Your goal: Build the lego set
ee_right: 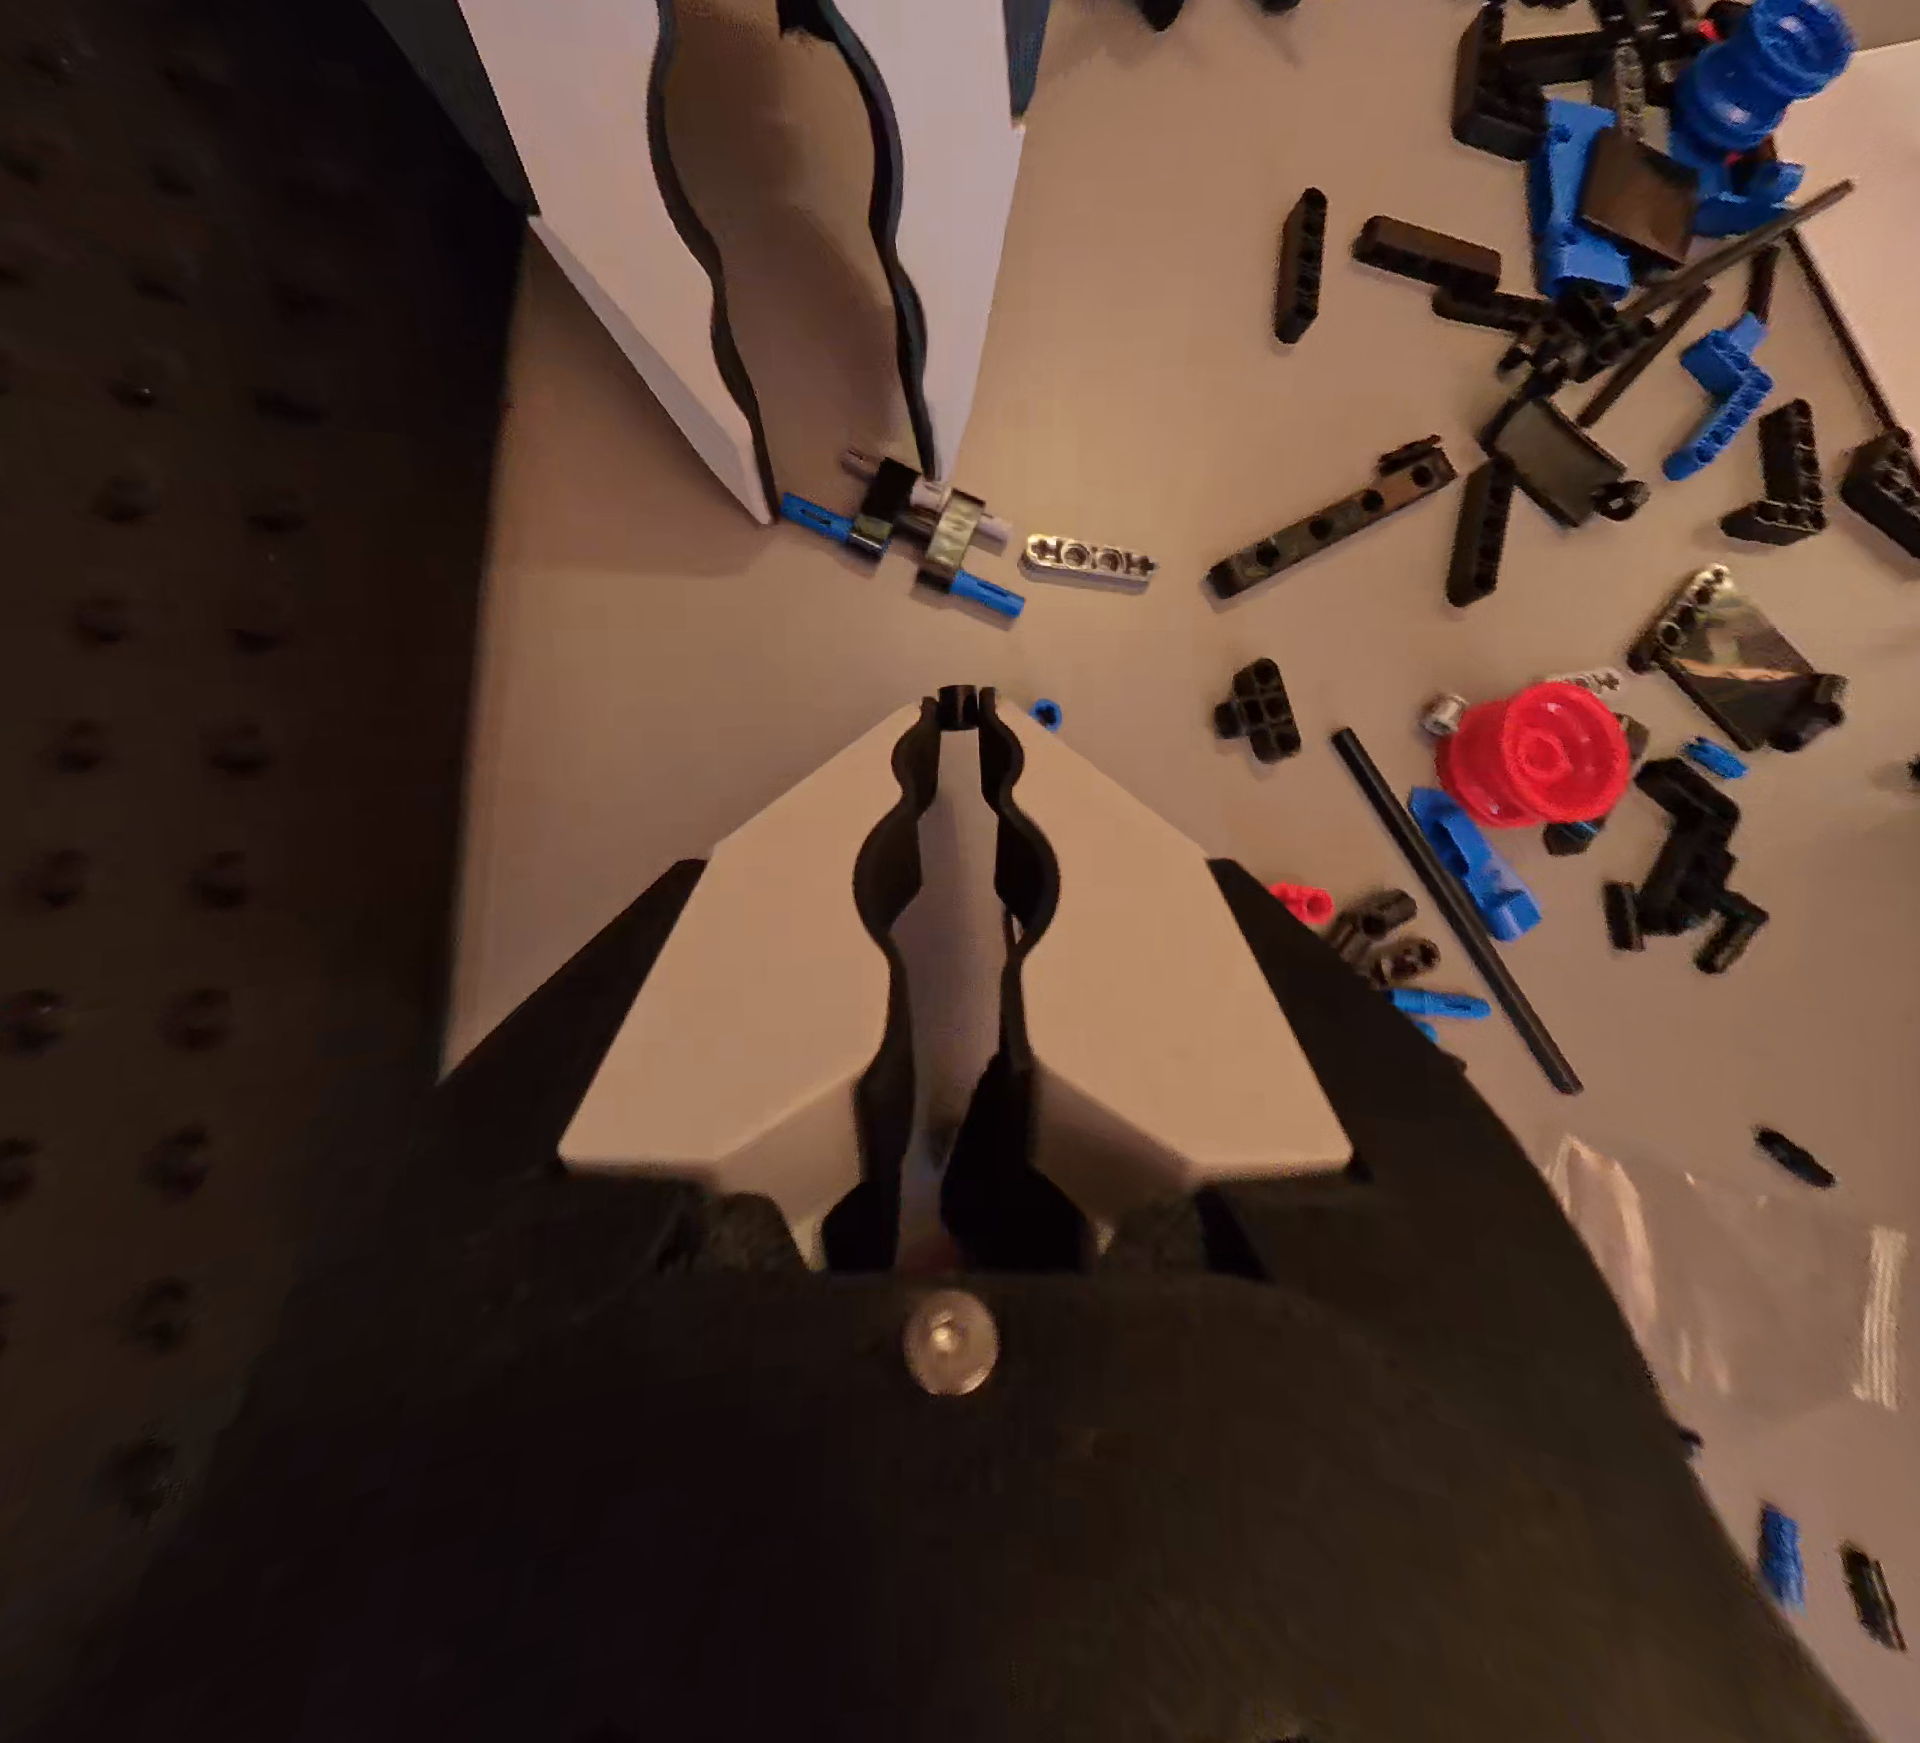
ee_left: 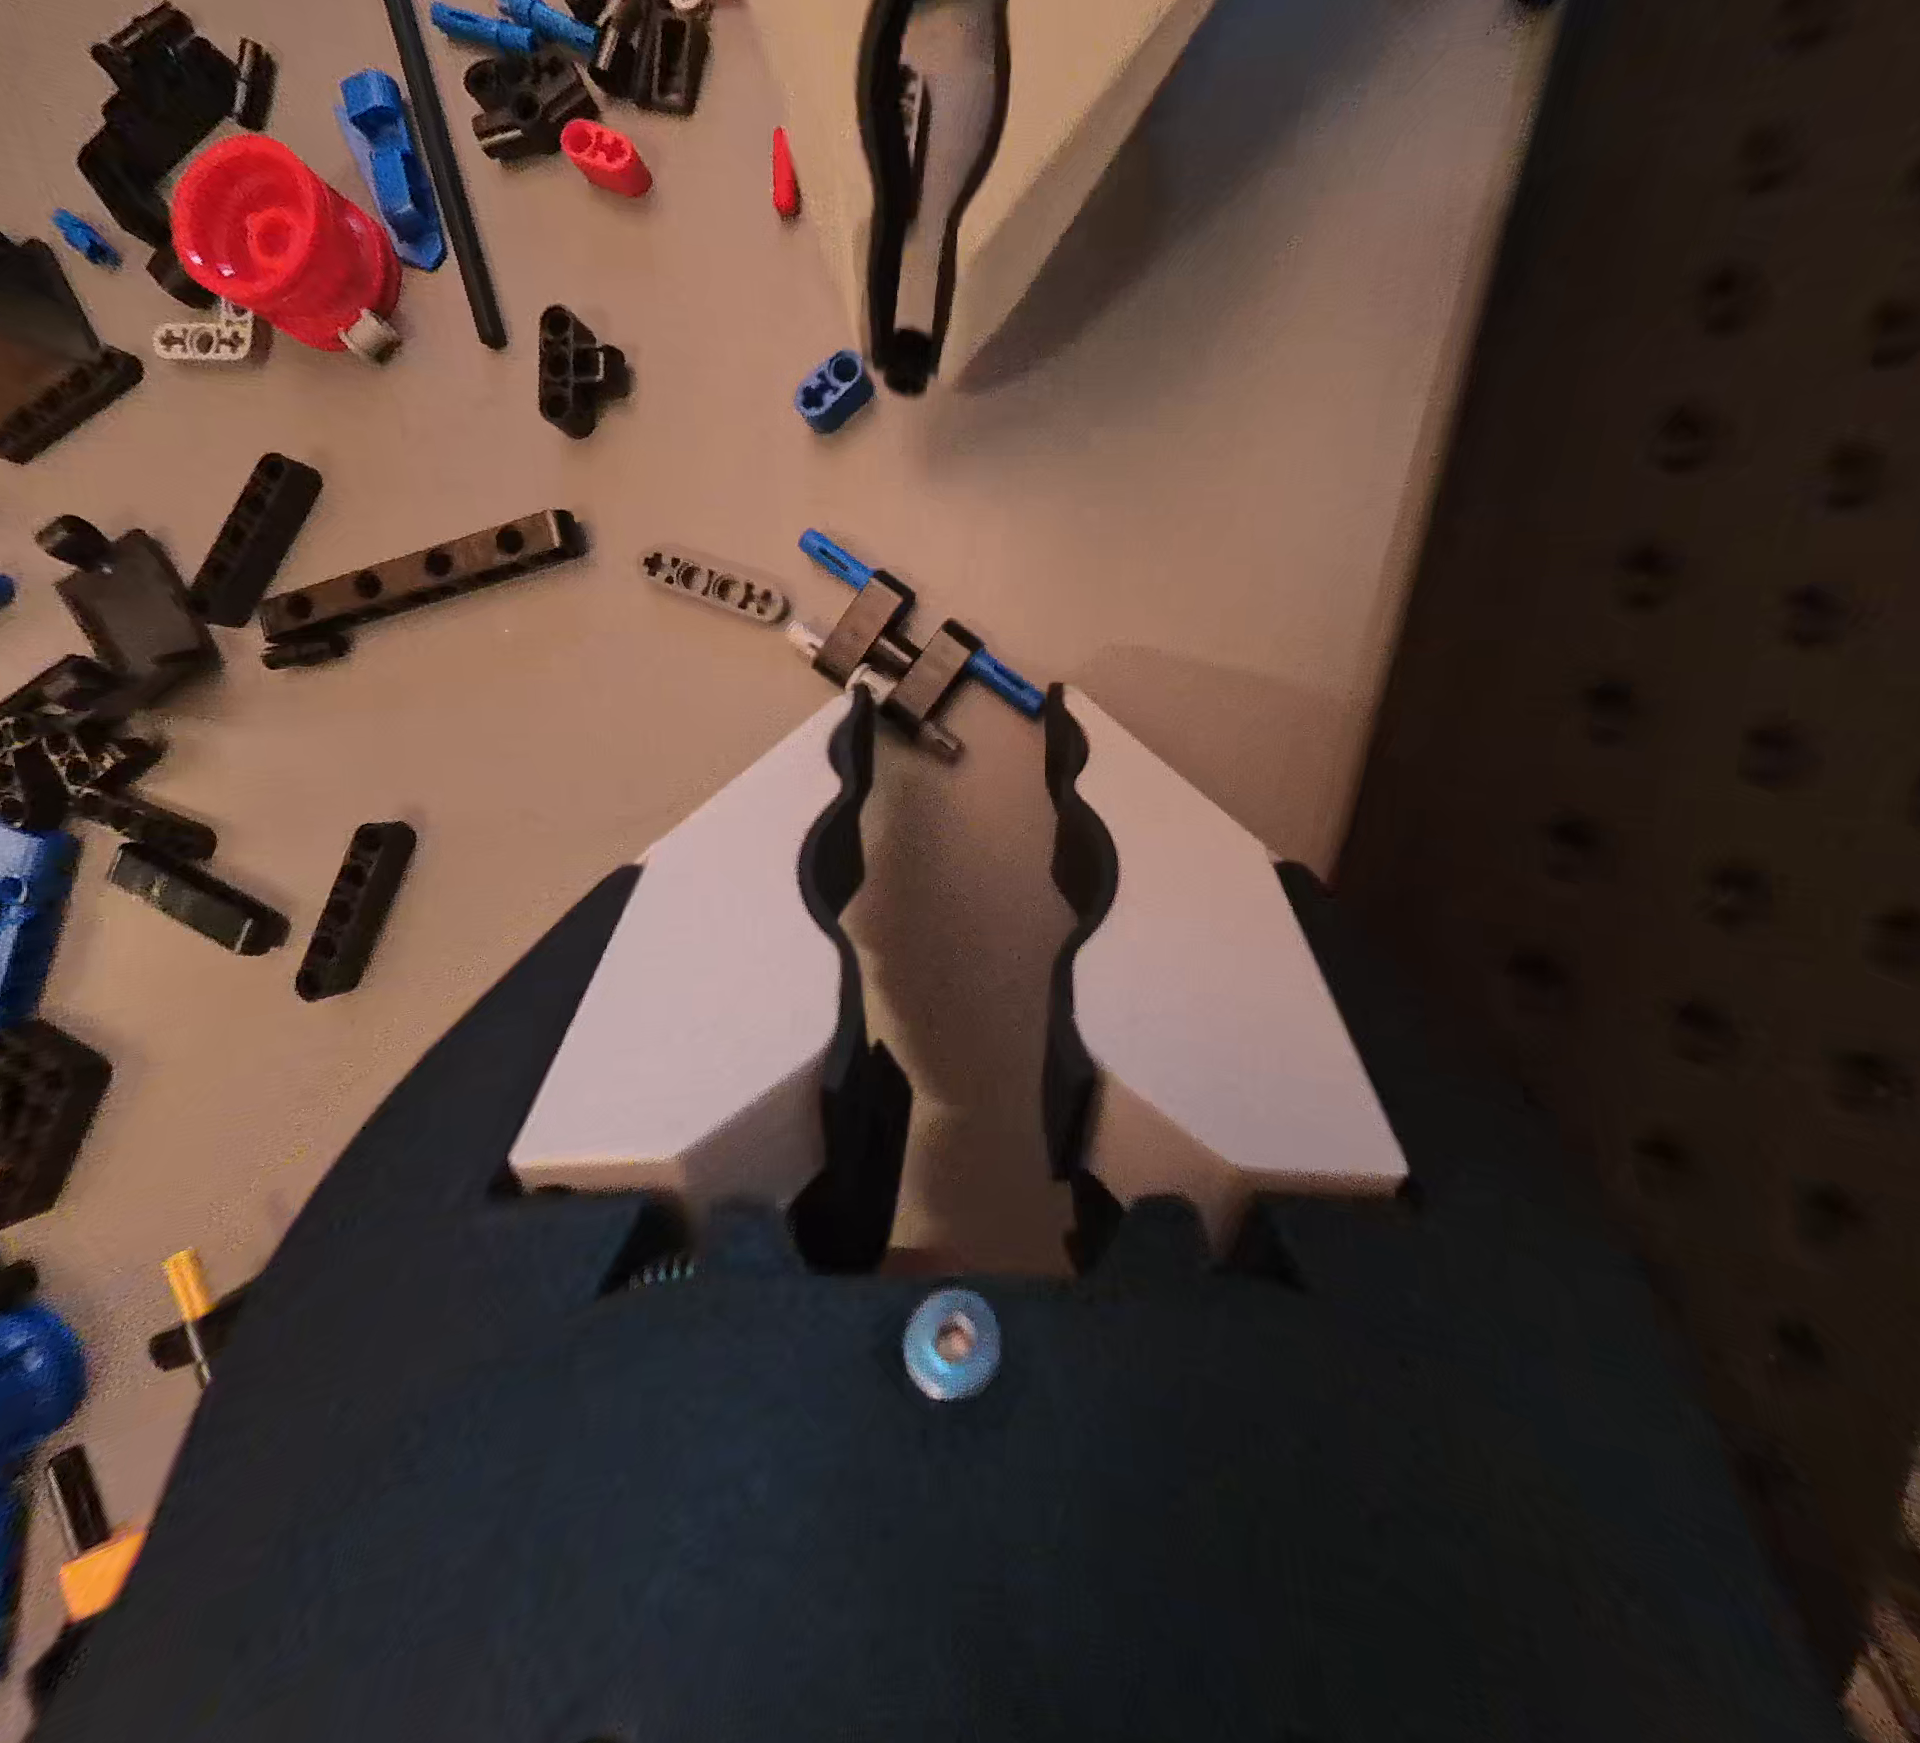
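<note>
Fingers: the left gripper (ee_left: 951, 706) is spread over the sub-assembly (ee_left: 904, 649); the right gripper (ee_right: 961, 706) pinches a small black pin (ee_right: 958, 706).

The sub-assembly (two black blocks on blue pins and a grey axle) lies on the table (ee_left: 1091, 467) near its edge, apart from the loose pile, and one left fingertip (ee_left: 857, 706) touches it. The spread suits steadying or grasping it. The right hovers just short of it with the pin at the tips, probably to insert it. A grey liftarm (ee_right: 1088, 559) lies beside the sub-assembly.
</note>
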`<state>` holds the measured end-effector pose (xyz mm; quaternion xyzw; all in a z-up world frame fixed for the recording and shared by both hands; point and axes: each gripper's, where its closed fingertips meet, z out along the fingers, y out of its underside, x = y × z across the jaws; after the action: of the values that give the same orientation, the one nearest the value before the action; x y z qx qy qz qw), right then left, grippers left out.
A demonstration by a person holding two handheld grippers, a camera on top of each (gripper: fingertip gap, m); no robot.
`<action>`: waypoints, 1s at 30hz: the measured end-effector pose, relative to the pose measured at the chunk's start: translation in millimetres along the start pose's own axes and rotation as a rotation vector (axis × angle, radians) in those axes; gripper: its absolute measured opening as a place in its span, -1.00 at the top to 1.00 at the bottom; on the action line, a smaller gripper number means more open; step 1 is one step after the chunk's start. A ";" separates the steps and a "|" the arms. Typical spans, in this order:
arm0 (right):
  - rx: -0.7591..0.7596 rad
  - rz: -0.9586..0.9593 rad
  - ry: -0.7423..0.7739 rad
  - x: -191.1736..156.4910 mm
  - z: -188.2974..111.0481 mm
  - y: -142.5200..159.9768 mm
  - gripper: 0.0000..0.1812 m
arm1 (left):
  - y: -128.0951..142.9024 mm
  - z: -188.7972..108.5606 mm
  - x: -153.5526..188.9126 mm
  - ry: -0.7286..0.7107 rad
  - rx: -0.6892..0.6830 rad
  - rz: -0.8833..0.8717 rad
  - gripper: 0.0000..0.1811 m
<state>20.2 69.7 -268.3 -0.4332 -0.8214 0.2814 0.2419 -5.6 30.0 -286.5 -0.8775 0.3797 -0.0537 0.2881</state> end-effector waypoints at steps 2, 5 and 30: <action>-0.016 -0.014 -0.007 1.2 6.4 0.7 0.95 | 0.3 -1.0 0.9 -0.001 0.004 0.049 0.67; -0.032 -0.025 -0.022 2.3 11.5 1.6 0.95 | 2.6 -3.2 3.3 0.030 -0.007 0.125 0.67; -0.031 -0.182 -0.139 -11.5 26.4 -4.4 0.95 | 13.5 -11.5 6.9 0.145 0.004 0.385 0.73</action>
<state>6.6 51.2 -286.2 -0.3402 -0.8763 0.2748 0.2021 -12.9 12.5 -285.2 -0.7818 0.5601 -0.0615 0.2669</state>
